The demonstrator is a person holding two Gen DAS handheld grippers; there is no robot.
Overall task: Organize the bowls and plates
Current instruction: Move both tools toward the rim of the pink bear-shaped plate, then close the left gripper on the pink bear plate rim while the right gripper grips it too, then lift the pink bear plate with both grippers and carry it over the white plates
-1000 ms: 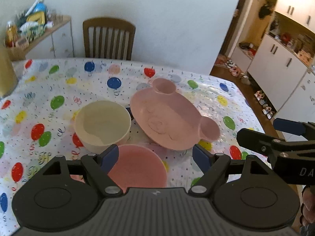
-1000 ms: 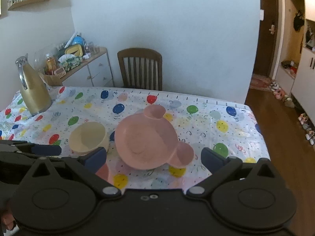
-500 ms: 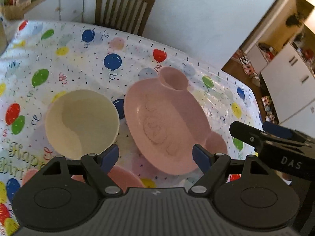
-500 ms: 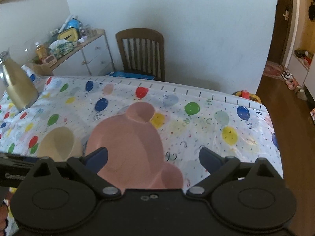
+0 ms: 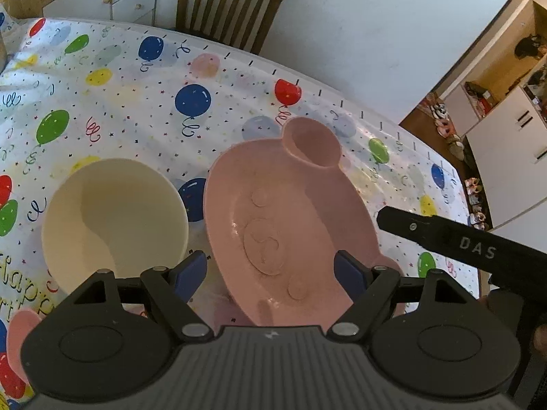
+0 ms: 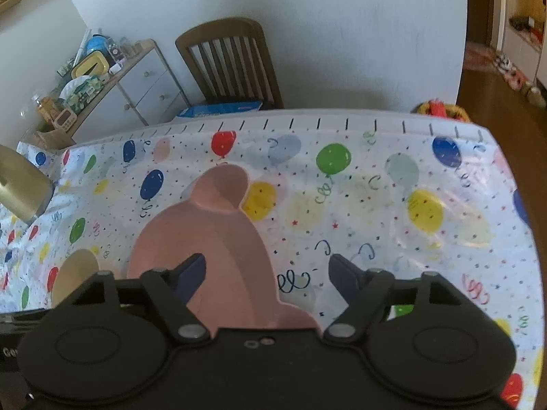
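Centrally, a table under a balloon-print cloth (image 5: 112, 78) carries all task items. A pink bear-shaped plate (image 5: 287, 225) lies flat near the middle, one round ear toward the chair (image 5: 232, 3). A cream bowl (image 5: 112, 218) stands upright just beside the plate's left edge. A smaller pink dish (image 5: 18, 338) is partly hidden behind the left gripper body. The left gripper (image 5: 270, 270) hangs over the plate's near part, jaws wide apart, gripping nothing. The right gripper (image 6: 266, 273) has its jaws closing, still apart; the plate's right edge lies in the gap between them, and no pad presses on it.
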